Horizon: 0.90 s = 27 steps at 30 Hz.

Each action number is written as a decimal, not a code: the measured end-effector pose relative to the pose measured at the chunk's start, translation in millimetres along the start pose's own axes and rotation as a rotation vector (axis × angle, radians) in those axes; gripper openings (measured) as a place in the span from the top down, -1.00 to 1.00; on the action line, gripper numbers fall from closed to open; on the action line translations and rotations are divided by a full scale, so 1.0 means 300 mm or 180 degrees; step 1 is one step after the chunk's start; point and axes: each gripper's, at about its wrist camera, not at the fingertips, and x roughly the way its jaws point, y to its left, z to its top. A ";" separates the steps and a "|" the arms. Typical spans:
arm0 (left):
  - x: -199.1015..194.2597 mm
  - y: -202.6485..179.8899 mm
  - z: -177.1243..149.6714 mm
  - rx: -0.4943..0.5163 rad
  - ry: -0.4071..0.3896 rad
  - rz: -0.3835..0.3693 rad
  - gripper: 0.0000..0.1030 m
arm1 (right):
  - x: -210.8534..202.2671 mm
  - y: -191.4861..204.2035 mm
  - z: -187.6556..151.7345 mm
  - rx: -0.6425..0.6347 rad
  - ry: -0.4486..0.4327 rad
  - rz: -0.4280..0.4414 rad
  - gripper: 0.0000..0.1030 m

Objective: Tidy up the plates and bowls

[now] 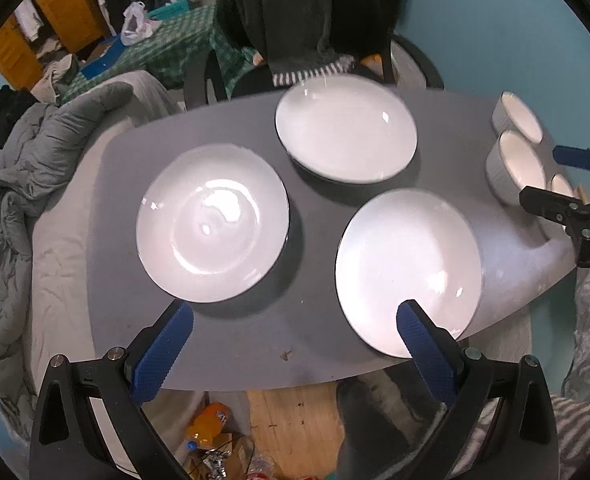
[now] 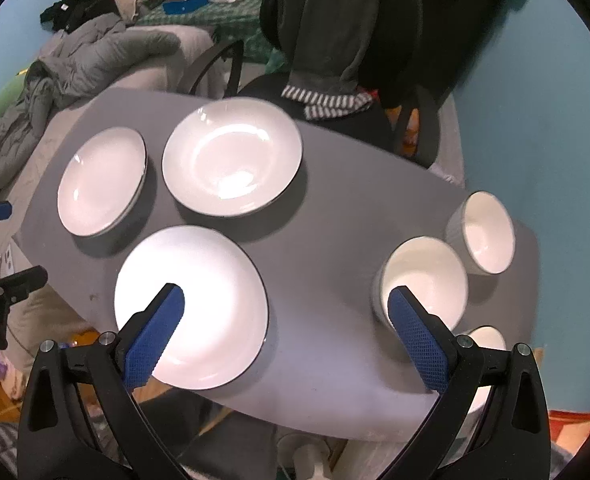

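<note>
Three white plates lie on the grey table (image 1: 315,340): one at the left (image 1: 213,222), one at the far side (image 1: 345,128), one near the front edge (image 1: 409,272). Three white bowls (image 1: 515,166) cluster at the table's right end. My left gripper (image 1: 295,312) hovers open and empty above the front edge, between the left and near plates. My right gripper (image 2: 286,294) is also open and empty, spanning the gap between the near plate (image 2: 199,312) and the middle bowl (image 2: 427,280). The nearest bowl (image 2: 489,338) is partly hidden behind its right finger.
A chair draped with dark clothes (image 2: 335,40) stands behind the table. A bed with a grey duvet (image 1: 55,152) lies to the left. An orange bottle (image 1: 209,424) and clutter sit on the wooden floor under the table's front edge. A blue wall (image 2: 535,120) is at the right.
</note>
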 end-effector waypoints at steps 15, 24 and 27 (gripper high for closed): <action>0.210 -0.023 -0.023 -0.0015 0.0209 -0.0011 -0.99 | 0.220 0.009 -0.052 -0.0018 0.0351 0.0222 -0.88; 0.300 -0.024 -0.032 -0.0232 0.0308 -0.0310 -0.89 | 0.318 0.020 -0.066 -0.0032 0.0468 0.0279 -0.74; 0.332 -0.022 -0.033 -0.0335 0.0454 -0.0360 -0.79 | 0.342 0.016 -0.085 -0.0084 0.0503 0.0313 -0.58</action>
